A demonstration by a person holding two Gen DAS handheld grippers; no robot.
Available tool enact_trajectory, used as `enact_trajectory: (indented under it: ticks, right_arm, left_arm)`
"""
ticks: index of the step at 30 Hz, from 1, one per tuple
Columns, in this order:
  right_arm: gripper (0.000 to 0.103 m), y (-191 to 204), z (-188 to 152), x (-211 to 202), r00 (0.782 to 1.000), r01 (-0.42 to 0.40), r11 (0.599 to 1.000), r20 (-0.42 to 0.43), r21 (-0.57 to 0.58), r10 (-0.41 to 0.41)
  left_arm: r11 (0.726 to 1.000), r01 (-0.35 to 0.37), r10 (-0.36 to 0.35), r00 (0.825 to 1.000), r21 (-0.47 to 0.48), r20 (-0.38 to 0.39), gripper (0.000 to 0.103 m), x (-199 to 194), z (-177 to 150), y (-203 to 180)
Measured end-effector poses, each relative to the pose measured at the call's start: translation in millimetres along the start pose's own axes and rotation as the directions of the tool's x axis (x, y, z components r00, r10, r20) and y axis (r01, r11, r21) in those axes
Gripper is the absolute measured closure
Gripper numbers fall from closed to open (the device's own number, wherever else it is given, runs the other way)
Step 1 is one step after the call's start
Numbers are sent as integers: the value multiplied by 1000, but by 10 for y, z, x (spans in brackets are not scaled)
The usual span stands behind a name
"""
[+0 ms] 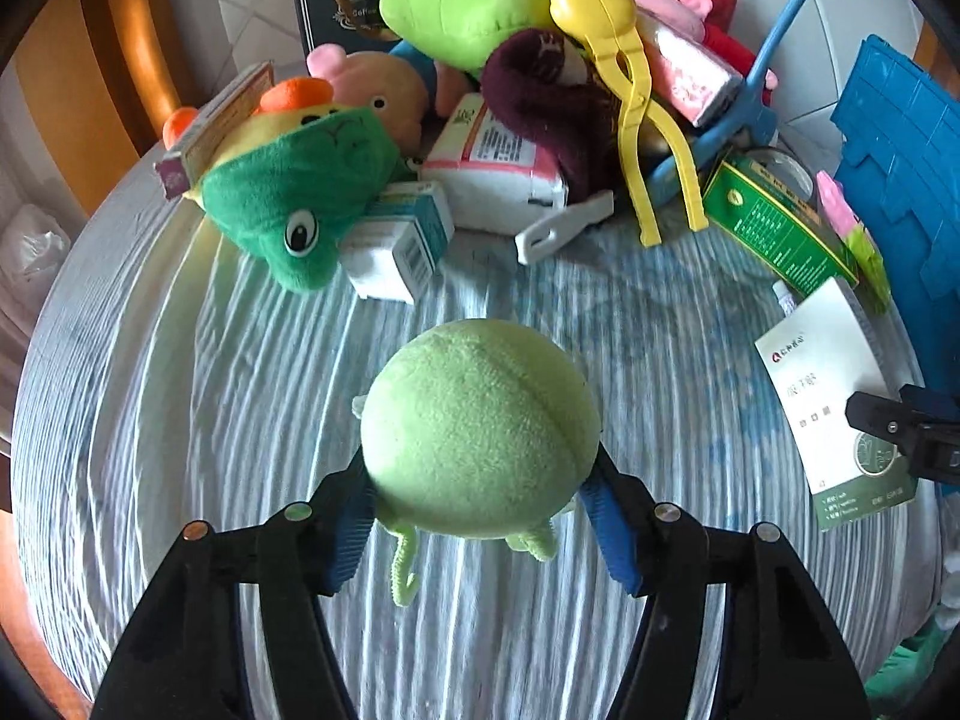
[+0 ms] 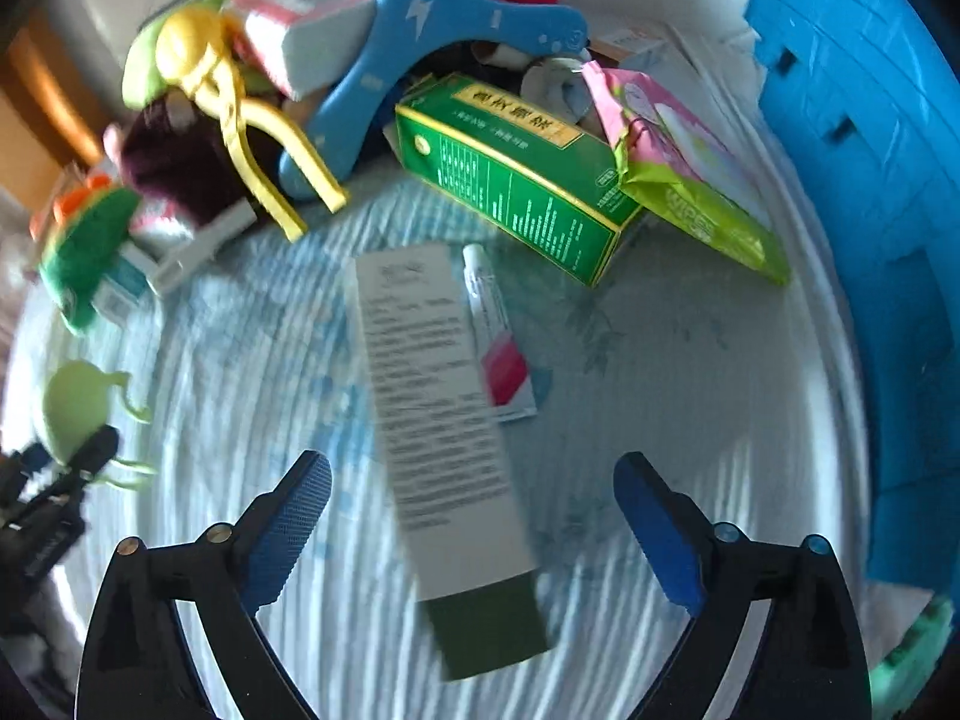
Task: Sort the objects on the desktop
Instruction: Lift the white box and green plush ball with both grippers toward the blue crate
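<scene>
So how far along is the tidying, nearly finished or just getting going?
Early, it seems. Nothing visibly looks sorted yet. In hand: the left gripper is shut on a round light-green plush toy. The right gripper hangs open over a long white-and-green box. Left: the heap with the green frog plush, yellow tongs and green medicine box.

Round table under a pale blue-and-white striped cloth, sunlit streaks, orange-brown wooden furniture behind

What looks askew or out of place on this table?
The unsorted pile: toys and boxes heaped together. The green box lies tilted, one end propped on the pile, and yellow tongs lean across the maroon plush.
</scene>
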State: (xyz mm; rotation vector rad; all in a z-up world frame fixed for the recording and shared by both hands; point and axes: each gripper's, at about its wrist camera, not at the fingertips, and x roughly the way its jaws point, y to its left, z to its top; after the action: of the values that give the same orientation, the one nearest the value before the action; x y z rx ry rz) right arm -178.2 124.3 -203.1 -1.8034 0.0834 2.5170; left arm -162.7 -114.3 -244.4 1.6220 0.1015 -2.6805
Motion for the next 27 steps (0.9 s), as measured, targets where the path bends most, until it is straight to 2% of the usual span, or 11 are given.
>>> enact_trajectory:
  ticks: [2, 3, 5, 7, 11, 15, 19, 22, 27]
  right_arm:
    - [11, 11, -16, 88, 1000, -6, 1000, -22, -8, 6]
    - [33, 13, -21, 110, 1000, -10, 1000, -28, -10, 10]
    - [67, 29, -27, 127, 999, -40, 999, -36, -19, 39]
    - [69, 53, -25, 72, 999, -30, 999, -16, -40, 30]
    - [69, 19, -7, -228, 994, -85, 994, 71, -63, 89]
    - [69, -60, -3, -716, 974, -97, 992, 199, -85, 112]
    - [69, -236, -23, -1322, 926, -89, 993, 361, -76, 111]
    - [69, -492, -86, -1863, 863, -49, 997, 500, -59, 72]
    - [69, -1048, -226, -2525, 767, 1, 1000, 642, 17, -11]
  left_arm:
    - [1000, 7, -7, 1000, 2, 8, 41, -61, -21, -3]
    - [1000, 8, -8, 1000, 8, 13, 41, -88, -26, -16]
    - [1000, 8, -9, 1000, 15, 23, 41, -122, -29, -50]
    - [1000, 20, -20, 999, 21, 40, 41, -195, -26, -75]
    - [999, 20, -26, 993, 46, 112, 41, -453, 26, -190]
    - [996, 19, -40, 973, 92, 227, 41, -879, 126, -422]
    - [988, 39, -88, 940, 152, 330, 41, -1328, 232, -768]
    - [976, 72, -150, 908, 208, 391, 41, -1630, 325, -1141]
    - [940, 112, -259, 849, 321, 460, 41, -2074, 466, -1962]
